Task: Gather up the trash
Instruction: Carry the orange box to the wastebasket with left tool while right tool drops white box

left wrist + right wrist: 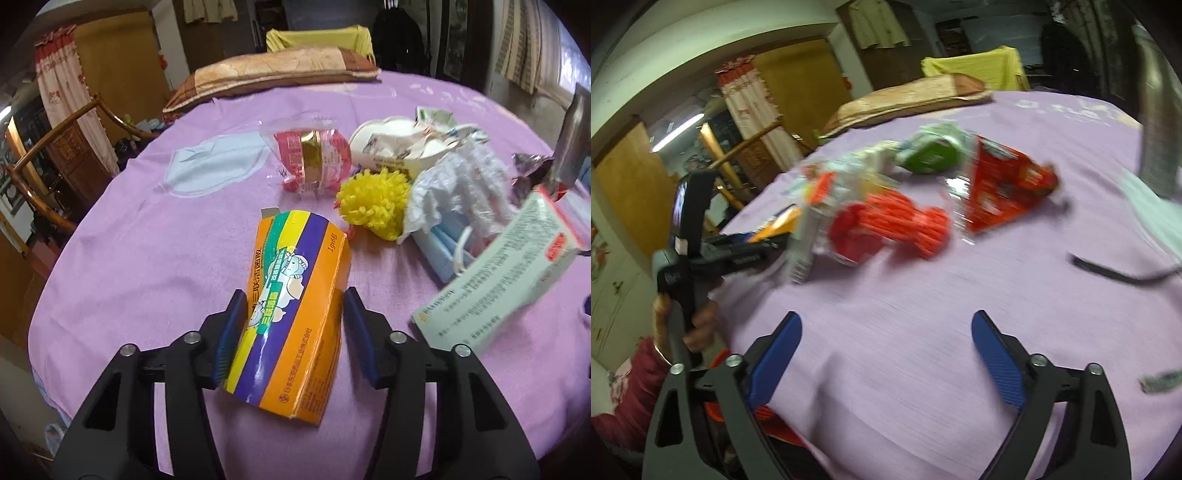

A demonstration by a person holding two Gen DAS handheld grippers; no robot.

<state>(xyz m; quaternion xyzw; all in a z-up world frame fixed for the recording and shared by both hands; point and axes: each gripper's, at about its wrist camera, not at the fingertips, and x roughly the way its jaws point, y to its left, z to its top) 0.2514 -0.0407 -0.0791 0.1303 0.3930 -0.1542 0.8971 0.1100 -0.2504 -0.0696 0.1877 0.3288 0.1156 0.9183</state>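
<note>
Now the left tongs (293,314) are clamped halfway on the orange box (291,317), both blue pads against its sides. It has yellow, green and purple stripes and a dented far end, and lies on the purple bed (147,229), with other trash beyond. Right tongs (886,332) stand wide apart over bare sheet, holding nothing; red wrappers (997,192) lie beyond.

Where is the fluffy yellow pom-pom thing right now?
In the left wrist view, the fluffy yellow pom-pom lies on the purple bedsheet, right of centre, just beyond the orange cardboard box and beside the crumpled white plastic bag.
</note>
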